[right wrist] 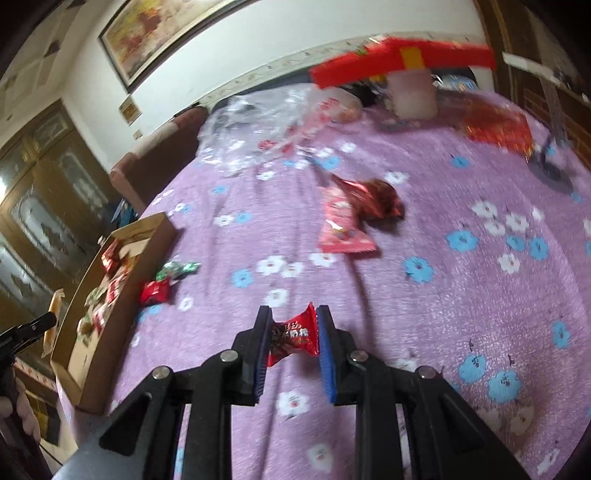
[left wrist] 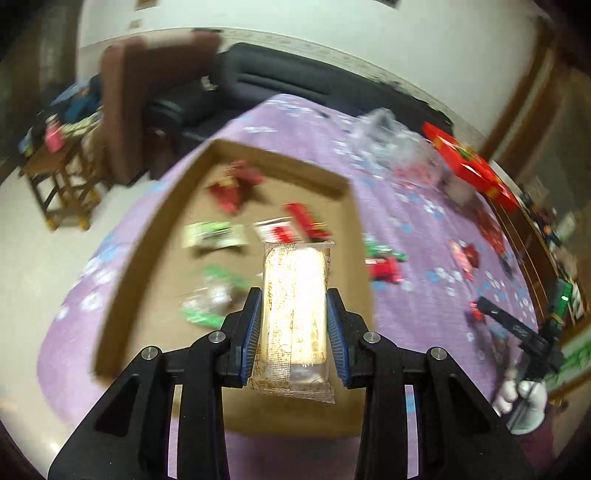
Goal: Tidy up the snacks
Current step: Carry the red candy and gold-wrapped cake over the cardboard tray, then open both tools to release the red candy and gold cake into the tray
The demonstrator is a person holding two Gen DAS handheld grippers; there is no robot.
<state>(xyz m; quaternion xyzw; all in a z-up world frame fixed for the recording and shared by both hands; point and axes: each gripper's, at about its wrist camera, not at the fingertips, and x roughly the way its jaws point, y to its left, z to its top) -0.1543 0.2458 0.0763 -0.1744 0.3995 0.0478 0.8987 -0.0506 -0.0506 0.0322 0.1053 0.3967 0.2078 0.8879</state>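
While your left gripper [left wrist: 294, 325] clamps the pale wafer pack [left wrist: 295, 314] above the cardboard tray [left wrist: 147, 236] and your right gripper [right wrist: 293, 347] pinches a red candy [right wrist: 293, 338] well outside it, either wrapper could slip loose if jolted.

Ahead of you a white wall [left wrist: 295, 22] rises behind a dark sofa [left wrist: 280, 85], with a brown armchair [left wrist: 125, 92] to its left. A wooden side table [left wrist: 62, 184] stands on the pale floor [left wrist: 48, 258]. Over on your right-hand view, a framed painting [right wrist: 155, 33] hangs high above a glass-fronted wooden cabinet [right wrist: 48, 192].
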